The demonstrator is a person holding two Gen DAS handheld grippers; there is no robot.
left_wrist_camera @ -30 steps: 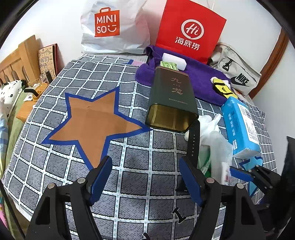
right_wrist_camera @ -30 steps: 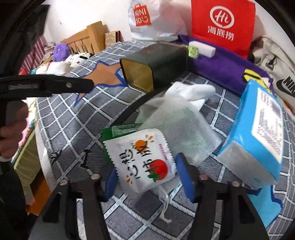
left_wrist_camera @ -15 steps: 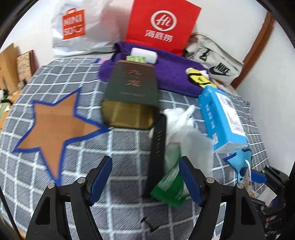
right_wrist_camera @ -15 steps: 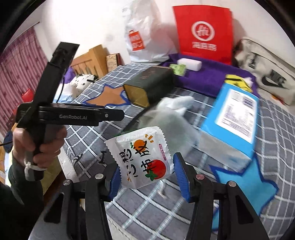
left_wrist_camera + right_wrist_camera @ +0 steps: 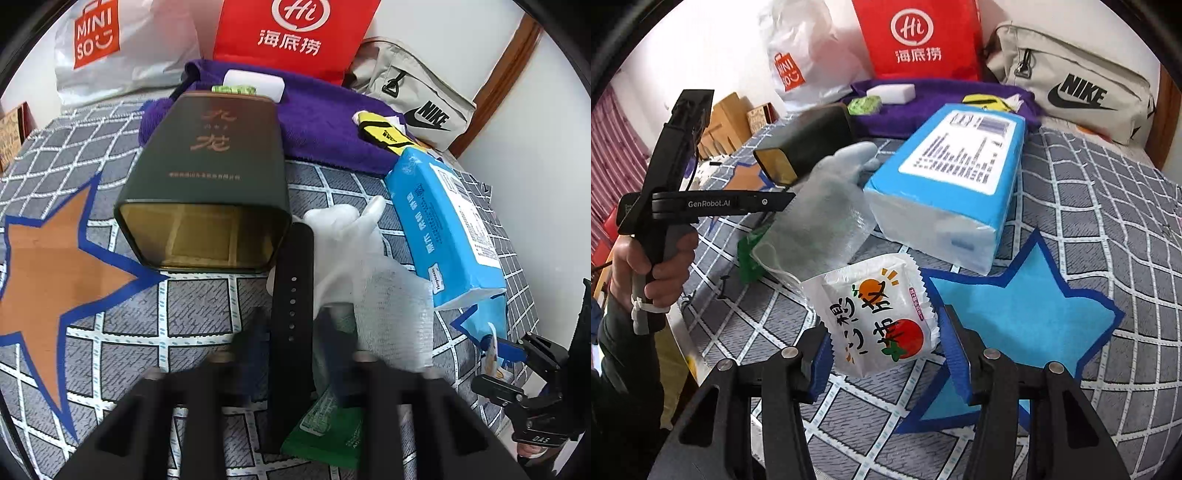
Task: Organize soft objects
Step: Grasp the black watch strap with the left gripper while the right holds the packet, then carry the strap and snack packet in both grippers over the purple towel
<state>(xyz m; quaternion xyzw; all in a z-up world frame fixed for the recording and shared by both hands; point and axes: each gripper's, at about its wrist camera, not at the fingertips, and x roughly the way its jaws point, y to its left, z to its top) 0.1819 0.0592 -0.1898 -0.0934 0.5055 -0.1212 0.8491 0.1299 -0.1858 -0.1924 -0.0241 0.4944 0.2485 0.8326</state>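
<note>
Between our right claw's (image 5: pixel 882 354) blue fingers we grip the white snack packet (image 5: pixel 877 319), lifted just short of the blue star (image 5: pixel 1027 310) ahead where we judge it belongs, while our left claw (image 5: pixel 290 339), blurred, straddles the black strap (image 5: pixel 293 295), its grip unclear.

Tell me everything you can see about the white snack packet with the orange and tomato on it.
The snack packet is a glossy white plastic pouch, puffy, with crimped zigzag edges, black Chinese characters, an orange and a tomato printed on it. It is tilted and lifted off the bedspread, clamped between the blue pads of the right hand-held gripper, beside the blue star.
</note>
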